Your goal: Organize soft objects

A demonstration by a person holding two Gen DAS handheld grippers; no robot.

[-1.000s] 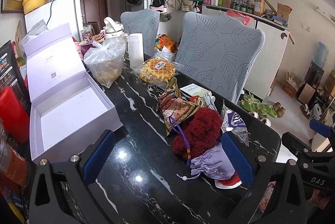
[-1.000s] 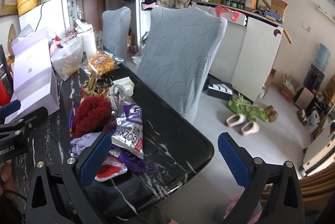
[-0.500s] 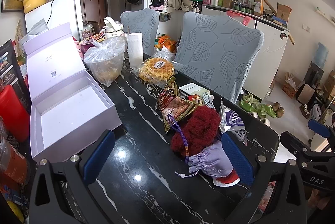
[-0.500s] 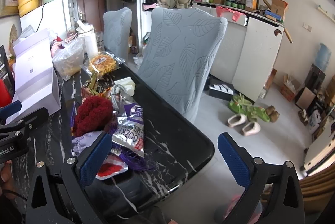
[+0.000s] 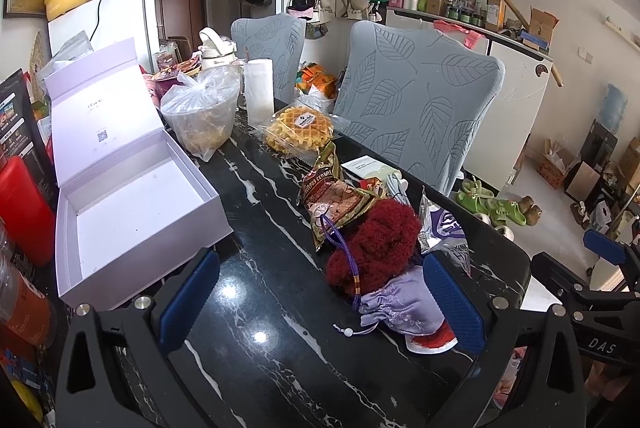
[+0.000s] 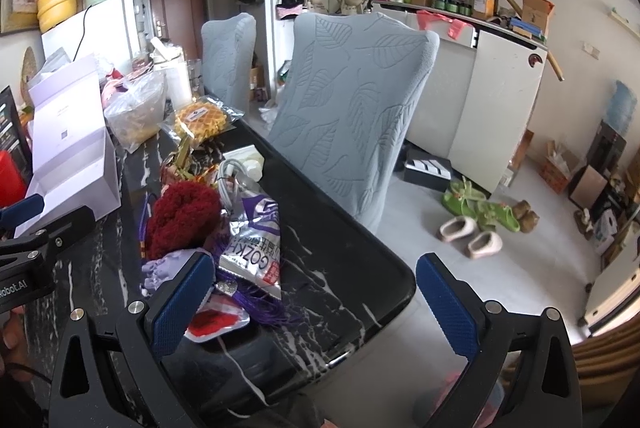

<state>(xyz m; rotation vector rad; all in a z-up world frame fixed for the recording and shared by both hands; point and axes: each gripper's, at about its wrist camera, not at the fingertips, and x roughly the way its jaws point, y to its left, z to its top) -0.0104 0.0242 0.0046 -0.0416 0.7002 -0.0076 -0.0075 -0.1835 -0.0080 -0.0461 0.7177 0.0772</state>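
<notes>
Only the left wrist view shows inside the open lilac cardboard box point(image 5: 132, 212), left of the fuzzy dark-red soft item point(image 5: 376, 244) on the black marble table point(image 5: 256, 268); only the right wrist view shows the tassel and silver-purple snack packet point(image 6: 256, 240) beside that item. The lilac drawstring pouch point(image 5: 400, 304) touches its near side. The left gripper point(image 5: 316, 300) hovers low, jaws spread, empty. The right gripper point(image 6: 312, 300) hangs over the table's corner, likewise spread.
</notes>
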